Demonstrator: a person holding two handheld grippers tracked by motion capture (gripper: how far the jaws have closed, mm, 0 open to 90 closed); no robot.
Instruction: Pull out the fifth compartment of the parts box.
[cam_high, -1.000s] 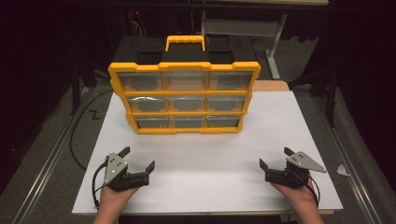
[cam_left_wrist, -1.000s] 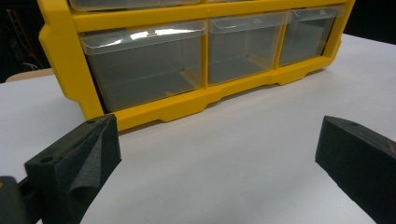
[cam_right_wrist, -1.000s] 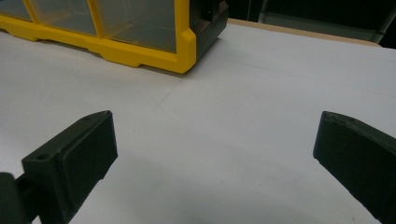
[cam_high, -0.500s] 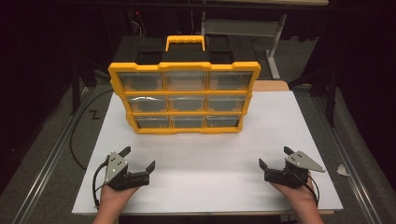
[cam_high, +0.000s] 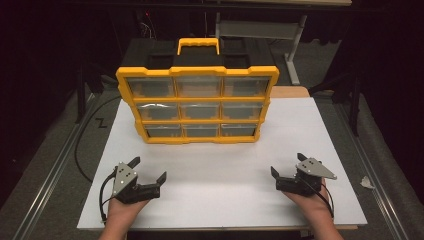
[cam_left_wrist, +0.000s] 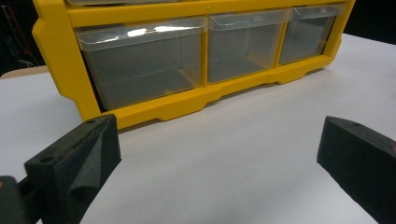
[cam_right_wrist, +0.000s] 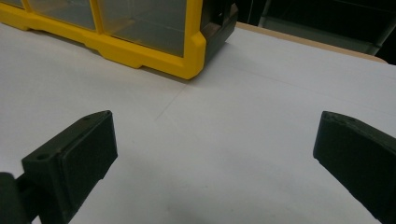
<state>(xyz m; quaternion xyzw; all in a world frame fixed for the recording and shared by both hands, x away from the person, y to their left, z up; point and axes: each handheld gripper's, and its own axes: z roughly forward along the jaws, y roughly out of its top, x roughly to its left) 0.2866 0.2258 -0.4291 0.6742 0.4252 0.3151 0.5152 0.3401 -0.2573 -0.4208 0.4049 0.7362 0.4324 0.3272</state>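
Observation:
A yellow-framed organizer with clear drawers in three rows of three stands upright at the far middle of the white tabletop, with a yellow handle on top. My left gripper rests open near the front left, with nothing between its jaws. My right gripper rests open near the front right, also holding nothing. In the left gripper view, the left gripper faces the organizer's bottom row of drawers, which look empty. In the right gripper view, the right gripper faces bare table beside the organizer's lower right corner.
A black cable loops on the floor left of the table. Metal rails run along both sides. A grey desk frame stands behind the organizer. A small white scrap lies on the floor at the right.

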